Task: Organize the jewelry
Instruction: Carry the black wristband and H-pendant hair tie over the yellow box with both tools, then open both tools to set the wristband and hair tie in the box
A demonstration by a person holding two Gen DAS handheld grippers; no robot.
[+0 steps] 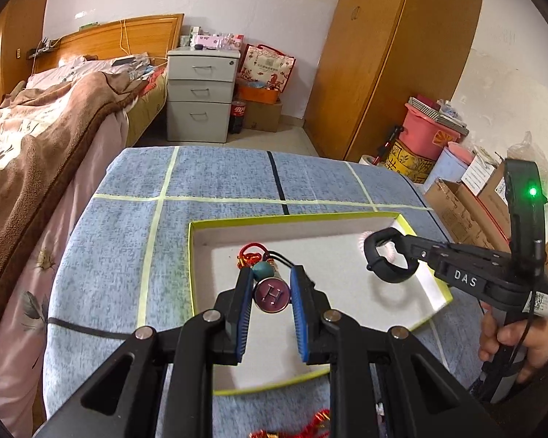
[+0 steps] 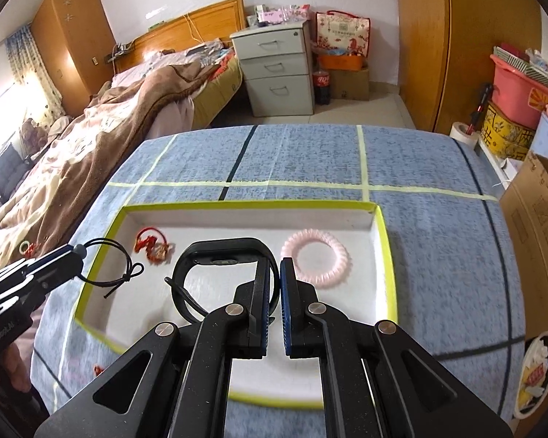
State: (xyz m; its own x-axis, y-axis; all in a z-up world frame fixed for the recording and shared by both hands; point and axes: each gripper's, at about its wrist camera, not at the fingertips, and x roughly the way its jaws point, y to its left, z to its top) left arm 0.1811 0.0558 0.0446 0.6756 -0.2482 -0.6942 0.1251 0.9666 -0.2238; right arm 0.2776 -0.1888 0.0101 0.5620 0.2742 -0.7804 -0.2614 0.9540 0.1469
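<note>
A white box lid with a yellow-green rim (image 1: 292, 218) (image 2: 244, 205) lies on the blue checked table. My left gripper (image 1: 272, 294) is shut on a round pendant marked H (image 1: 272, 295) with a teal bead and black cord (image 2: 109, 255), held over the lid's left part. My right gripper (image 2: 277, 284) is shut on a black wristband (image 2: 219, 255), which also shows in the left wrist view (image 1: 389, 259), above the lid. A pink coil bracelet (image 2: 316, 257) and a red knotted charm (image 2: 151, 244) lie inside the lid.
More red cord pieces (image 1: 310, 425) lie on the table by its near edge. A round decorated plate (image 2: 537, 372) sits at the table's right edge. A bed stands on the left; cardboard boxes and tubs stand on the right.
</note>
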